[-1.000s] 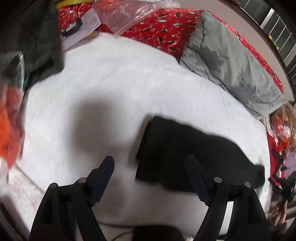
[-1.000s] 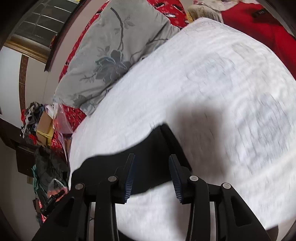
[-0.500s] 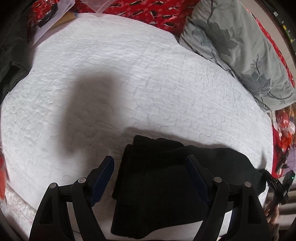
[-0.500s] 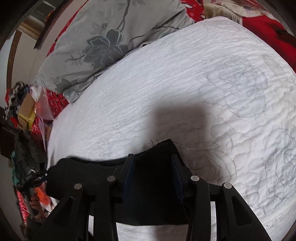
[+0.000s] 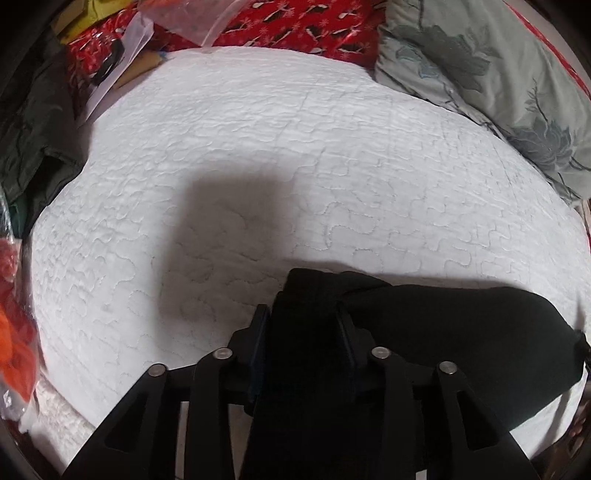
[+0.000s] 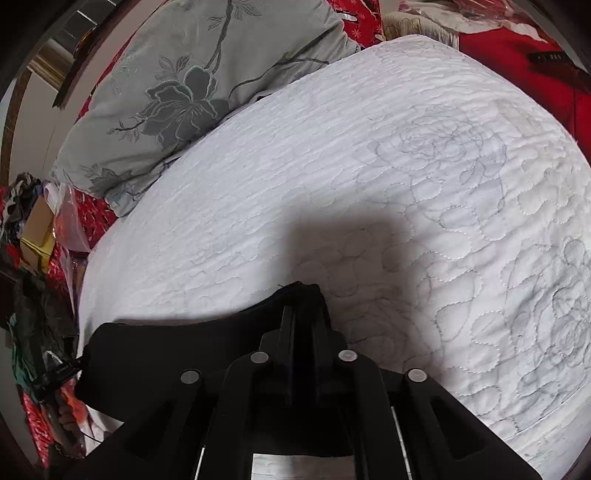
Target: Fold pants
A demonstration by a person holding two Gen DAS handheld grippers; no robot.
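Note:
Black pants (image 5: 461, 332) lie folded on a white quilted bed (image 5: 277, 147). My left gripper (image 5: 303, 328) is shut on the thick folded end of the pants at their left side. My right gripper (image 6: 301, 314) is shut on the other end of the pants (image 6: 177, 350), where a corner pokes out past its fingertips. The cloth stretches between the two grippers as a dark band. The lower part of the pants is hidden behind both grippers.
A grey floral pillow (image 5: 498, 81) lies at the head of the bed and also shows in the right wrist view (image 6: 192, 88). Red patterned cloth (image 5: 295, 22), plastic bags and dark clothes (image 5: 29, 129) crowd the left side. A red item (image 6: 517, 55) lies at the far right.
Both grippers moved forward onto the pants and closed: the left went from wide open to shut on the folded end, and the right narrowed fully onto the other end.

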